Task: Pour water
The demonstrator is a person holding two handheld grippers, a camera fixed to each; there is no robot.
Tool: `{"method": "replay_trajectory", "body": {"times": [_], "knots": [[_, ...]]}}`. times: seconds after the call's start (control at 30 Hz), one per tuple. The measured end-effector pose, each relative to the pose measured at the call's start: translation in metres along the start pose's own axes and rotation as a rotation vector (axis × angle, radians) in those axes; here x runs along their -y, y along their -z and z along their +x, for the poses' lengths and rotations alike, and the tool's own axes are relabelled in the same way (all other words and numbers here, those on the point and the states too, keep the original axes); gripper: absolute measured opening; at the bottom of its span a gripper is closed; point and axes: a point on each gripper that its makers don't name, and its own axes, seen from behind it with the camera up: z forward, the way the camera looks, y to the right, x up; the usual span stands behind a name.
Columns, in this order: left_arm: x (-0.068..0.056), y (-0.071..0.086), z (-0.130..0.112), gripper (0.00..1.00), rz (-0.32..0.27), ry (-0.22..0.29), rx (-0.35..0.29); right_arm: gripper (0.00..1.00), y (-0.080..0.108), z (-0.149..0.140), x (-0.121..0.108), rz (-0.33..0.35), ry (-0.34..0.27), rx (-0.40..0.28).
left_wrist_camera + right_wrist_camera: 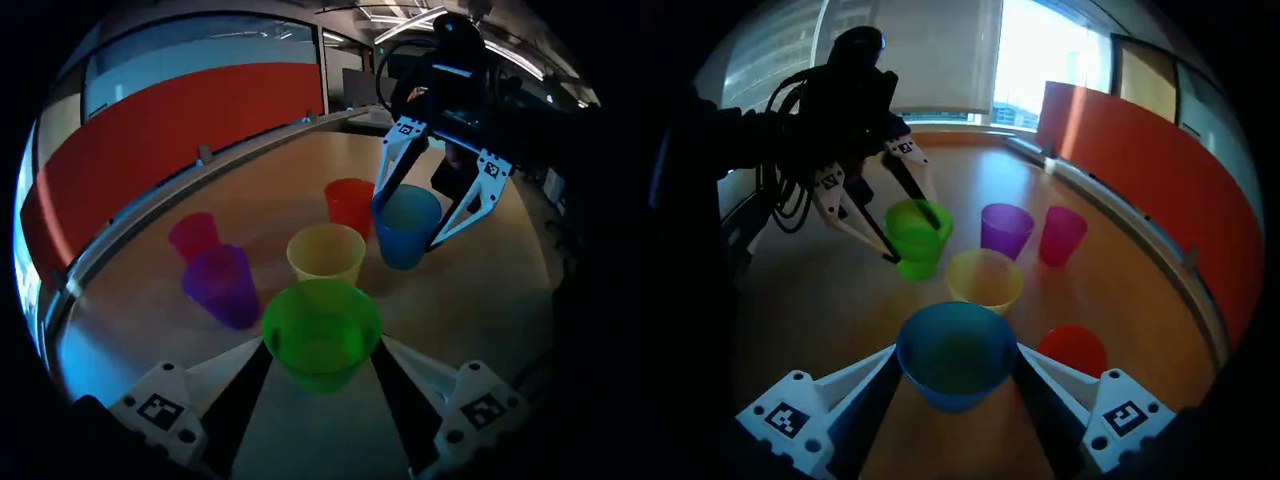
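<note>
Left gripper view, entry one: what is the left gripper [322, 342] doing?
— It is pinching the green cup [322, 320] between both fingers, carrying it upright and close in.
— And what is sitting ahead of it?
— A yellow cup [326, 252] is standing directly ahead on the bench [480, 296], with a red cup [350, 202] just beyond it. A purple cup [222, 284] is standing ahead to the left, with a pink cup [194, 234] just behind that.
— Right gripper view, entry two?
— The right gripper [958, 352] is clamping the blue cup [958, 376] between both fingers, upright. The yellow cup is standing straight ahead, the red one is sitting just off the right finger, and the green cup is showing farther ahead to the left.
— Water?
— I cannot tell whether either held cup is carrying any.
</note>
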Motion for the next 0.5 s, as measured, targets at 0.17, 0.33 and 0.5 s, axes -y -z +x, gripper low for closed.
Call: {"method": "replay_trajectory", "body": {"times": [0.17,0.33,0.5], "knots": [[0.0015,-0.0020,-0.0017,0.83,-0.005,-0.008,0.016,0.92,-0.0025,-0.0030,0.0017,0.007,0.006,0.008],[0.0012,-0.0032,-0.0029,0.83,-0.013,-0.021,0.031,0.92,-0.0050,-0.0043,0.0025,0.013,0.011,0.011],[0.0002,-0.0050,-0.0042,0.83,-0.023,-0.032,0.044,0.92,-0.0070,-0.0052,0.0033,0.018,0.012,0.013]]}}
